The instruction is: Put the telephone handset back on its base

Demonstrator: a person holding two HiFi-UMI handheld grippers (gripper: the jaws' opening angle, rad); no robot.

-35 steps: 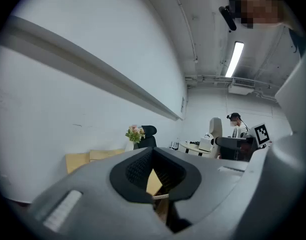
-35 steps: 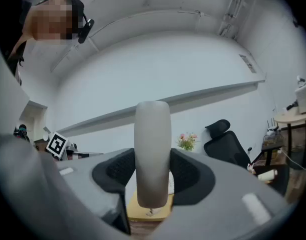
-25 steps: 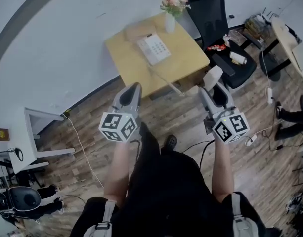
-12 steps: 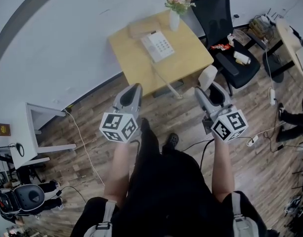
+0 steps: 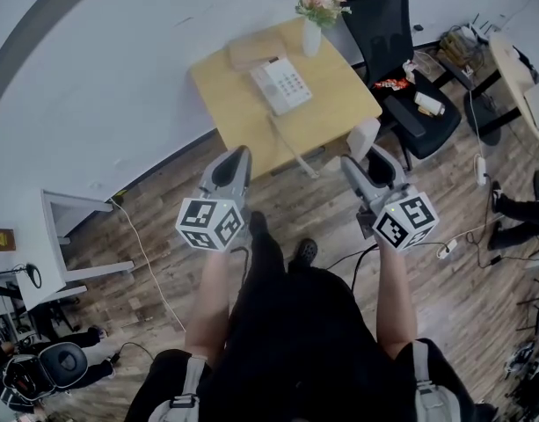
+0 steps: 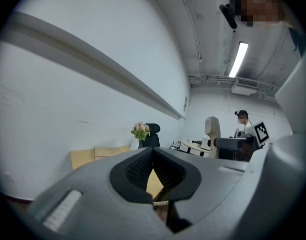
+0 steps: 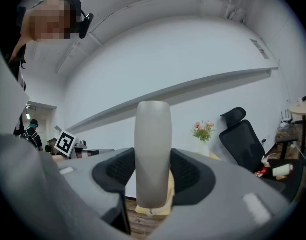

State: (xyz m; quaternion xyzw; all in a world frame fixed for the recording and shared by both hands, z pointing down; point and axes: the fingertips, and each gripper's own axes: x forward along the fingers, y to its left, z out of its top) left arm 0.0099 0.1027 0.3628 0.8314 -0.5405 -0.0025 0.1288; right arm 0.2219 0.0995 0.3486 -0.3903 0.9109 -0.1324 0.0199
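The white telephone base (image 5: 282, 84) with its keypad lies on a light wooden table (image 5: 238, 117) ahead of me. My right gripper (image 5: 362, 159) (image 7: 153, 181) is shut on the pale handset (image 5: 364, 137) (image 7: 153, 154), which stands upright between its jaws, off the table's near right corner. A cord (image 5: 291, 143) runs from the base over the table's near edge towards the handset. My left gripper (image 5: 235, 158) (image 6: 153, 156) is shut on nothing, held over the floor before the table. The handset (image 6: 211, 129) also shows in the left gripper view.
A vase of flowers (image 5: 312, 25) and a tan box (image 5: 251, 51) stand at the table's back. A black office chair (image 5: 396, 55) with items on its seat sits right of the table. A white cabinet (image 5: 67, 236), floor cables (image 5: 146, 253) and a power strip (image 5: 445, 249) are around.
The view has edged towards the table. My right gripper with the handset has shifted slightly left; the left gripper holds its place.
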